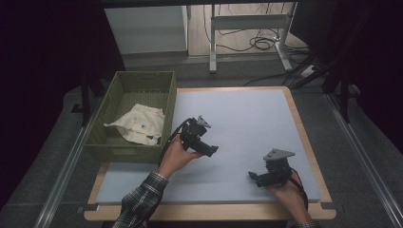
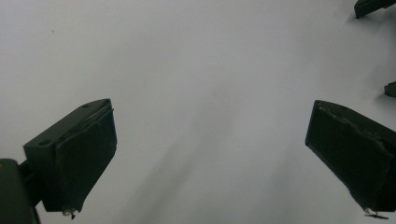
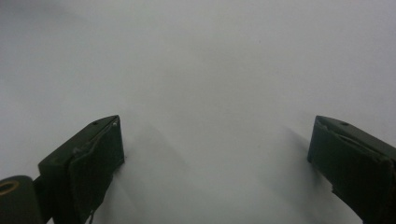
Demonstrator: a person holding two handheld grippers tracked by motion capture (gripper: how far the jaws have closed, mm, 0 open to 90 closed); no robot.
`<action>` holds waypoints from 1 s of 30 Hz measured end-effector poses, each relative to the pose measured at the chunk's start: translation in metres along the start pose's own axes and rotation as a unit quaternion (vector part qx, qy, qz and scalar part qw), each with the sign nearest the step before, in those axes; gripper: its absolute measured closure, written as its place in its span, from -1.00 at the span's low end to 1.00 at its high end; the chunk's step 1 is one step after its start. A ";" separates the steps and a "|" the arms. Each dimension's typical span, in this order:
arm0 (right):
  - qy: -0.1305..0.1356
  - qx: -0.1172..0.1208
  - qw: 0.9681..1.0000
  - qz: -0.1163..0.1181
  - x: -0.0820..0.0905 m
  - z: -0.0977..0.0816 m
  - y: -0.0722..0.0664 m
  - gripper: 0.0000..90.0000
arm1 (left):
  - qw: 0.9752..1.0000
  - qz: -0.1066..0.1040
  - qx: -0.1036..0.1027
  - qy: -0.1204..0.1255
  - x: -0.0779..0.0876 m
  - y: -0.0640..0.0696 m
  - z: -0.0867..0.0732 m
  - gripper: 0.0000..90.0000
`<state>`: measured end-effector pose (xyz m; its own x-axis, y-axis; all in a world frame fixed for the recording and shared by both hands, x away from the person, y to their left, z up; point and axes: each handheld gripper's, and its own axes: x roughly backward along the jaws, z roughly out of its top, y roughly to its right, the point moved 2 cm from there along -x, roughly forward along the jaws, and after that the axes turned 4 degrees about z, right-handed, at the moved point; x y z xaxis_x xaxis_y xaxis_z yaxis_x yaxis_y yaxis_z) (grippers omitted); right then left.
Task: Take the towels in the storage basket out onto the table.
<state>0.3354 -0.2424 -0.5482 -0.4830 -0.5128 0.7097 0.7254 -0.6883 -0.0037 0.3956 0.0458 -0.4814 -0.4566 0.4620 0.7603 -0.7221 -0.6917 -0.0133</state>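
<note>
A cream cloth [image 1: 140,123] lies crumpled in a green woven basket [image 1: 124,148] at the table's left edge. My left gripper [image 1: 212,149] is held just right of the basket, over the pale mat [image 1: 247,118], jaws pointing toward the lower right. In the left gripper view my left gripper [image 2: 210,112] stands wide open with bare mat between its jaws. My right gripper [image 1: 253,176] rests low near the front right of the mat, pointing left. The right gripper view has my right gripper [image 3: 217,126] open too, with nothing between its jaws.
The mat covers a wooden table [image 1: 311,156] with a narrow bare rim. The other gripper's jaw tips [image 2: 371,6] poke in at the left gripper view's upper right. Beyond the table stand a desk frame [image 1: 247,23] and floor cables [image 1: 259,42].
</note>
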 end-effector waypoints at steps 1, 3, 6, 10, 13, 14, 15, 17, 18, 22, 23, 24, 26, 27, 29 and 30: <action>0.000 0.000 1.000 0.000 0.000 0.000 0.000 -0.92 | 1.000 0.006 -0.005 -0.005 0.002 -0.002 0.005 -0.95; 0.000 0.000 1.000 0.000 0.000 0.000 0.000 -0.92 | 1.000 0.014 -0.004 -0.014 0.004 -0.007 0.011 -0.95; 0.000 0.000 1.000 0.000 0.000 0.000 0.000 -0.92 | 1.000 0.017 -0.004 -0.019 0.006 -0.012 0.016 -0.95; 0.000 0.000 1.000 0.000 0.000 0.000 0.000 -0.92 | 0.999 0.026 0.000 -0.036 0.014 -0.027 0.026 -0.95; 0.000 0.000 1.000 0.000 0.000 0.000 0.000 -0.92 | 0.999 0.035 0.010 -0.037 0.019 -0.036 0.028 -0.95; 0.000 0.000 1.000 0.000 0.000 0.000 0.000 -0.92 | 0.998 0.040 0.012 -0.039 0.021 -0.041 0.029 -0.95; 0.000 0.000 1.000 0.000 0.000 0.000 0.000 -0.92 | 0.998 0.042 0.015 -0.040 0.023 -0.044 0.029 -0.95; 0.000 0.000 1.000 0.000 0.000 0.000 0.000 -0.92 | 0.998 0.044 0.022 -0.040 0.028 -0.052 0.029 -0.95; 0.000 0.000 1.000 0.000 0.000 0.000 0.000 -0.92 | 0.998 0.050 0.021 -0.041 0.030 -0.056 0.030 -0.95; 0.000 0.000 1.000 0.000 0.000 0.000 0.000 -0.92 | 0.997 0.063 0.033 -0.040 0.041 -0.074 0.029 -0.94; 0.000 -0.001 1.000 0.000 0.000 0.000 0.000 -0.92 | 0.996 0.066 0.035 -0.041 0.044 -0.077 0.029 -0.94; 0.000 0.000 1.000 0.000 0.000 0.000 0.000 -0.92 | 0.996 0.066 0.035 -0.041 0.044 -0.077 0.029 -0.94; 0.000 0.000 1.000 0.000 0.000 0.000 0.000 -0.92 | 0.995 0.076 0.045 -0.039 0.052 -0.089 0.026 -0.94; 0.000 -0.001 1.000 0.000 0.000 0.000 0.000 -0.92 | 0.995 0.079 0.048 -0.037 0.055 -0.094 0.025 -0.94; 0.000 -0.001 1.000 0.000 0.000 0.000 0.000 -0.92 | 0.995 0.082 0.054 -0.035 0.059 -0.099 0.024 -0.94; 0.000 -0.001 1.000 0.000 0.000 0.000 0.000 -0.92 | 0.994 0.083 0.057 -0.033 0.062 -0.103 0.023 -0.94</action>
<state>0.3356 -0.2423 -0.5482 -0.4825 -0.5128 0.7101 0.7250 -0.6887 -0.0048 0.4540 0.1327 -0.4182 -0.5261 0.3019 0.7951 -0.5743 -0.8156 -0.0703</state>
